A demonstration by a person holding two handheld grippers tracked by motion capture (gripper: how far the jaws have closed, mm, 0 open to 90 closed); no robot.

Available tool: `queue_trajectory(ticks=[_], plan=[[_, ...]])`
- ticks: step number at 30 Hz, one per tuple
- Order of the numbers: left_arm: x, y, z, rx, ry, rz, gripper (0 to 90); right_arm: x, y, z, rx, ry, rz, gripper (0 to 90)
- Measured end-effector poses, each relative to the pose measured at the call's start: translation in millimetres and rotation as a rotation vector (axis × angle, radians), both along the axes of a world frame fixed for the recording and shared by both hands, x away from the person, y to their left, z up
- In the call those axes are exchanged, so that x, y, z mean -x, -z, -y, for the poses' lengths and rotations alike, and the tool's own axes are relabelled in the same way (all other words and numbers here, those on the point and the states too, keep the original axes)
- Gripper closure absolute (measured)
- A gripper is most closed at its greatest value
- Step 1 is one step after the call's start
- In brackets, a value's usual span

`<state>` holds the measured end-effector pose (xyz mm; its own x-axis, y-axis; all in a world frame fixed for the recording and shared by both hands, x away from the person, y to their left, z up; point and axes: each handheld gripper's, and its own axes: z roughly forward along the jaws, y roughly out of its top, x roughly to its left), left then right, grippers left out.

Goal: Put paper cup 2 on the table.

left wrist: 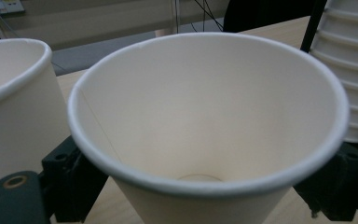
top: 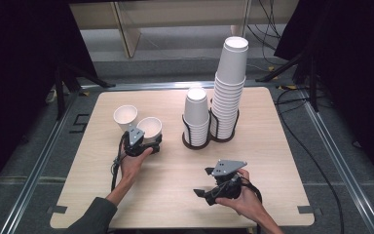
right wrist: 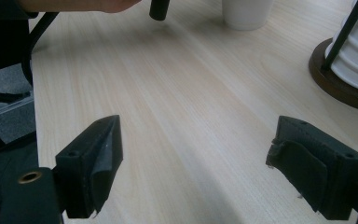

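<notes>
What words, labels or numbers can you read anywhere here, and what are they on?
No text can be read.
Paper cups, the stacked cups in the black wire holder and the wooden table: plain, no print.
Small label at the top left of the left gripper view: too small and blurred to read.

Matt white paper on the cup (left wrist: 205,121), smooth inside with a rolled rim and a faint seam; the second cup (left wrist: 14,107) beside it looks the same; the table (top: 175,185) shows pale wood grain with a satin sheen; the right gripper (right wrist: 205,163) has dull black plastic jaws with worn, frayed pads.
</notes>
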<state>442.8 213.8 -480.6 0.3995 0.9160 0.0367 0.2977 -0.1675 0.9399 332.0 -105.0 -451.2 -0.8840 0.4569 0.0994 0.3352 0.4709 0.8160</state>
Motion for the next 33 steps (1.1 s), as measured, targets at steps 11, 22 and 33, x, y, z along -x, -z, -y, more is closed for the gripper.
queue_trajectory(ticks=[11, 22, 33], plan=[[4.0, 7.0, -10.8, -0.011, 0.017, -0.057, 14.1, -0.6, 0.7, 0.0, 0.009, -0.010, 0.014, 16.9], [13.9, 4.6, -17.2, -0.027, 0.024, -0.093, 14.2, 1.2, 1.3, 3.2, 0.004, -0.004, -0.001, 16.9], [42.2, -9.7, -30.2, -0.003, 0.030, -0.091, 14.2, 1.0, 0.1, 9.2, -0.009, 0.016, 0.005, 16.9]])
